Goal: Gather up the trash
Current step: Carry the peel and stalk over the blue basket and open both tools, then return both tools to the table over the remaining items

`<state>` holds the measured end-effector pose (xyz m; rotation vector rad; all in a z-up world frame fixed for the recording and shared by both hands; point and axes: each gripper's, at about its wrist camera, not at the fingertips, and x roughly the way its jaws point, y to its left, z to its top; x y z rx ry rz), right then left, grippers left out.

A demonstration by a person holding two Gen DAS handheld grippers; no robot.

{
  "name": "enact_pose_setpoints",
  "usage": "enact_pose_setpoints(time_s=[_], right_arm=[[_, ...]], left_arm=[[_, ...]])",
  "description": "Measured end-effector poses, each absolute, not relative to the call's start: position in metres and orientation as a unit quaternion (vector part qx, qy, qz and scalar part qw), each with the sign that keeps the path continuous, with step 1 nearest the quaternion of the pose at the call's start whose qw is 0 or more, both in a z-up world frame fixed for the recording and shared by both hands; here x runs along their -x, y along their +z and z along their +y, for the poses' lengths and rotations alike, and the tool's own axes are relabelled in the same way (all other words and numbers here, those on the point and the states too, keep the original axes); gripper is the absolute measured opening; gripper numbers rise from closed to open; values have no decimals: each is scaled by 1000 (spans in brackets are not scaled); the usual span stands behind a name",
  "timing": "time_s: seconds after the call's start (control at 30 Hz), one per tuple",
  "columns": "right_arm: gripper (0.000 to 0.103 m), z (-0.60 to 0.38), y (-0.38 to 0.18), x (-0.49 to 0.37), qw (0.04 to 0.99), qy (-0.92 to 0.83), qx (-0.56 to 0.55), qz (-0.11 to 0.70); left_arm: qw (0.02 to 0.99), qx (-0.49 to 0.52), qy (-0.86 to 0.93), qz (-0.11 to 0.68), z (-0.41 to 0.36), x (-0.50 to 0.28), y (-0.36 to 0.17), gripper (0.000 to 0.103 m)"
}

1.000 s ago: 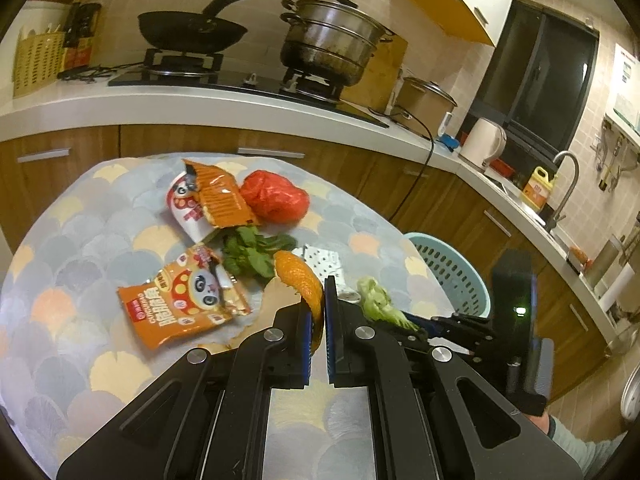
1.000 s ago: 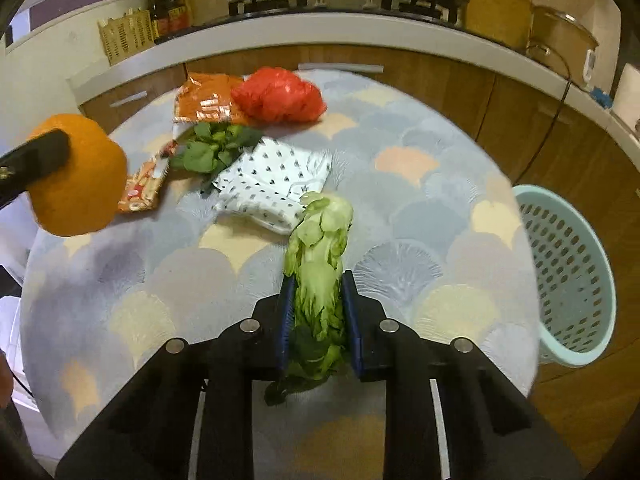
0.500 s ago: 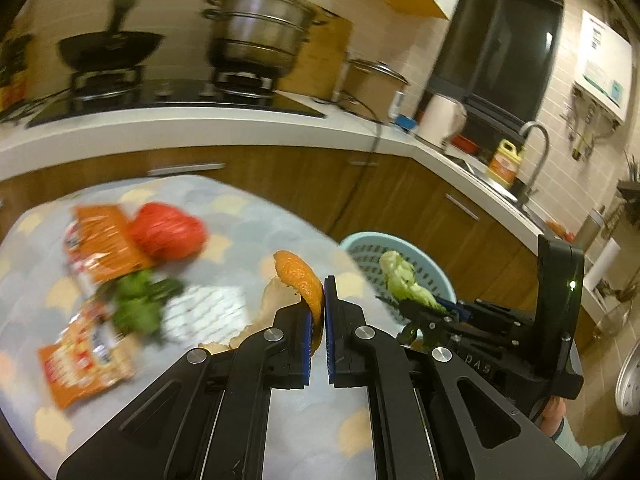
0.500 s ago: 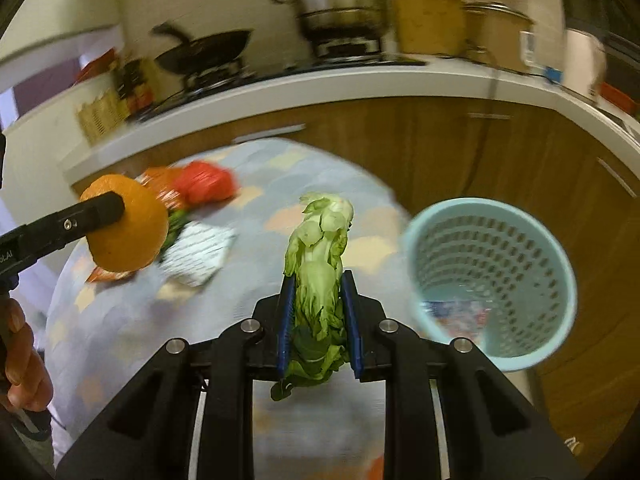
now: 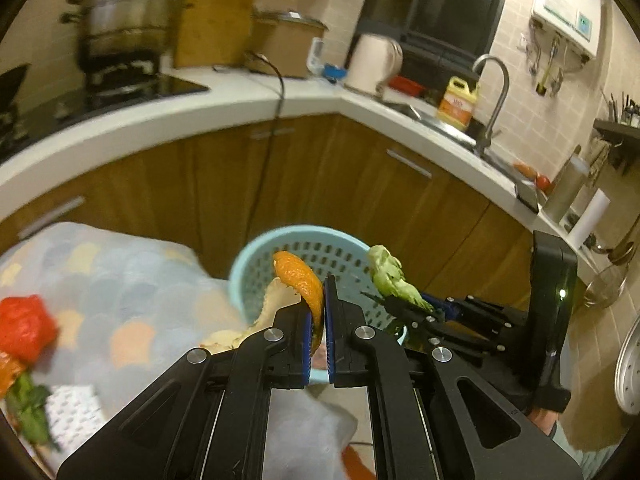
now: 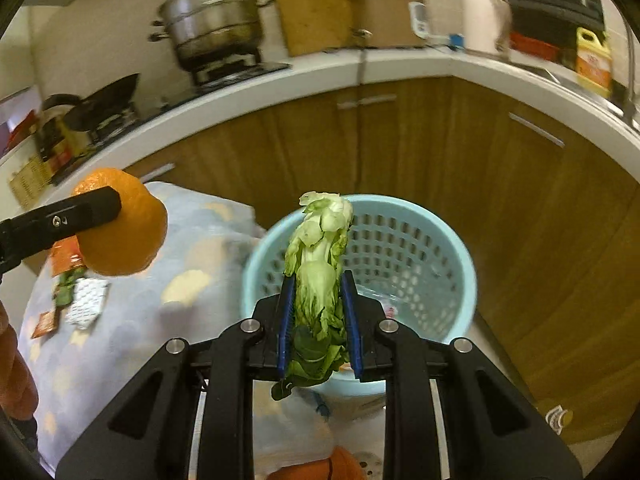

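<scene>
above the table edge, at 12 o'clock ahead of both grippers, a pale blue basket (image 6: 452,248) on the floor, mouth up, a scrap or two already at its bottom. left gripper (image 5: 318,320) pinching an orange peel (image 5: 300,276), pads all but together on the thin rind; right gripper (image 6: 318,320) clamped on a leafy green stalk (image 6: 320,264), leaves sticking out past the tips toward 12. probably best to carry each load fully over the mouth before letting go, tips tilted down, then spread the fingers wide so the limp leaves and curled rind slide off the pads rather than cling. worth dropping one at a time or keeping the grippers apart, since in the left view the right gripper sits close at 3 o'clock and could bump. likely risk: releasing short, so the scrap hits the rim or the floor. more trash left on the table (image 5: 132,280) at 9 o'clock: a red bag (image 5: 24,326), greens (image 5: 28,408), a dotted wrapper (image 5: 72,416), an orange packet (image 6: 66,258). beyond the basket only wooden cabinets (image 6: 400,140); nothing blocking the drop.
</scene>
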<state>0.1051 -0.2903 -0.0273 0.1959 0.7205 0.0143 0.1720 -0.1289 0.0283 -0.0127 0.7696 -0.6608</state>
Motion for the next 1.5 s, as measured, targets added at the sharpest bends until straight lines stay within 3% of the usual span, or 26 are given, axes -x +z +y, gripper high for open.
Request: enact_pose_setpoints(time_s=[0.37,0.43,0.5,0.97,1.5], right_arm=[[21,-320,-67,-142,904,-22,-116,412],[22,-322,-71,-147,901,-24,-121,416],[22,-324,-73,-149,899,-20,-127,420],[27,-320,-53,-131,907,-11,-130,400],[27,-251,3,-90,933,61,-71,348]], left_arm=[[837,15,-325,440,-184,-222,-30,5],[834,15,-319,450,-185,-226,-36,12],[834,17,-314,454,-185,-228,-40,30],[833,12,-315,454,-168,-215,-39,48],[877,38,-273,393,-88,-149,1,51]])
